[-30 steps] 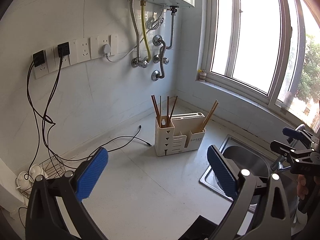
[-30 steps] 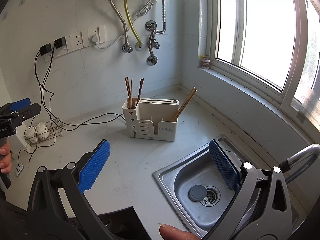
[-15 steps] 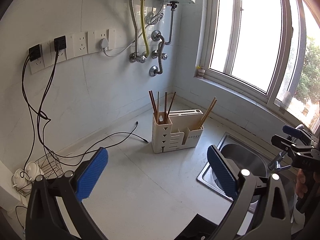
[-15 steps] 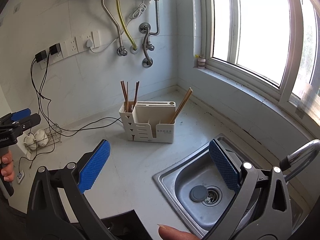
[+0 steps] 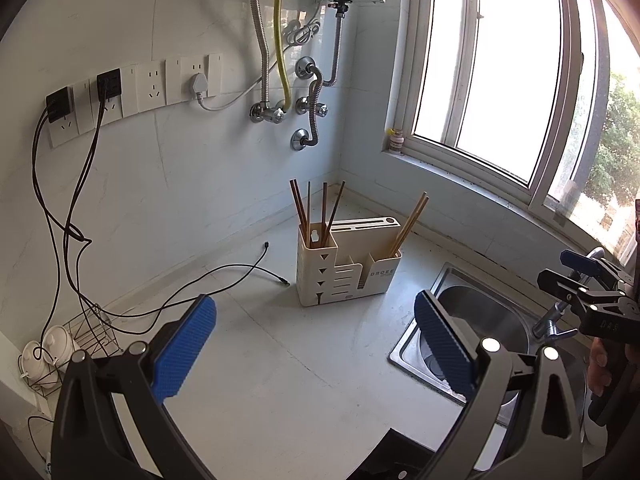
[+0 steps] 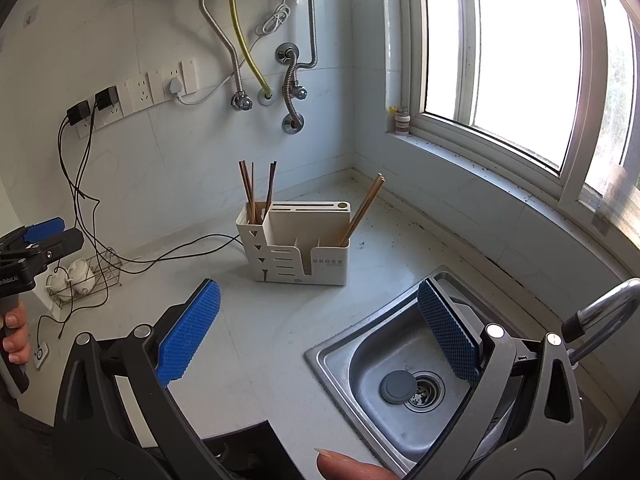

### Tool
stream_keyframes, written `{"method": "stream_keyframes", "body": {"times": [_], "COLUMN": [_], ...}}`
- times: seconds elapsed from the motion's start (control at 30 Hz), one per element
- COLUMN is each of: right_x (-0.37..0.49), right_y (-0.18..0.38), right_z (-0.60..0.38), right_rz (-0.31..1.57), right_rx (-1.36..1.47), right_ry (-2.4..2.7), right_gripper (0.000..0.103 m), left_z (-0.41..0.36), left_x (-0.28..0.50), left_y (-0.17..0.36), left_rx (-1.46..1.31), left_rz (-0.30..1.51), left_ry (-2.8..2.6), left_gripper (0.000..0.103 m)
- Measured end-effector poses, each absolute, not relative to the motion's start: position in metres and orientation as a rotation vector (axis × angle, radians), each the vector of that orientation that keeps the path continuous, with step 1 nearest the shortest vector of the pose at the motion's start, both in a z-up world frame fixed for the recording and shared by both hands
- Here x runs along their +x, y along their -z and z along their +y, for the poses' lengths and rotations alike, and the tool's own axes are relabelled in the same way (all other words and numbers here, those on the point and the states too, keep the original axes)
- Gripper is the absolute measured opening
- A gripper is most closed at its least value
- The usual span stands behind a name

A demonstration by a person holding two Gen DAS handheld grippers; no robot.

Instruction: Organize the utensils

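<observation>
A cream utensil holder (image 5: 348, 268) stands on the white counter near the back corner; it also shows in the right wrist view (image 6: 298, 246). Dark brown chopsticks (image 5: 318, 212) stand in its left compartment, and a lighter pair (image 5: 410, 224) leans in the right one. The same dark chopsticks (image 6: 256, 190) and light pair (image 6: 362, 210) show in the right wrist view. My left gripper (image 5: 316, 354) is open and empty, well in front of the holder. My right gripper (image 6: 320, 336) is open and empty, in front of the holder by the sink.
A steel sink (image 6: 404, 368) with a grey drain plug (image 6: 396, 386) sits at the right, its faucet (image 6: 604, 312) beside it. Black cables (image 5: 224, 276) trail over the counter from wall sockets. A wire rack with white cups (image 5: 60, 348) stands at the far left.
Both grippers have drawn back and risen a little from the holder, which now looks smaller and lower. Both stay open and empty.
</observation>
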State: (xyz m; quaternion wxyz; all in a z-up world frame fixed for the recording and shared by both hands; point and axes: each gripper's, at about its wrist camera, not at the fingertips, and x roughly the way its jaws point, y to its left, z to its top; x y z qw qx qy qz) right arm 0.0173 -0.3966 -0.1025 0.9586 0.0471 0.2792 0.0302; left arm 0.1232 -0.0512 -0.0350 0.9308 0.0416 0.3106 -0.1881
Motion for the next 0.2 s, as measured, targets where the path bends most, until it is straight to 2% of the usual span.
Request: {"method": "stream_keyframes", "body": {"times": [0.2], "right_x": [0.0197], "right_y": [0.1042], "right_z": [-0.3962], "right_rz": [0.575], "right_rx": [0.087], "right_ry": [-0.057], "right_gripper": [0.095], "left_z": [-0.054], "left_x": [0.1249], "left_y": [0.0356], "left_rx": [0.093], "left_rz": [0.64], "left_ry": [0.395], "left_gripper": [0.098]}}
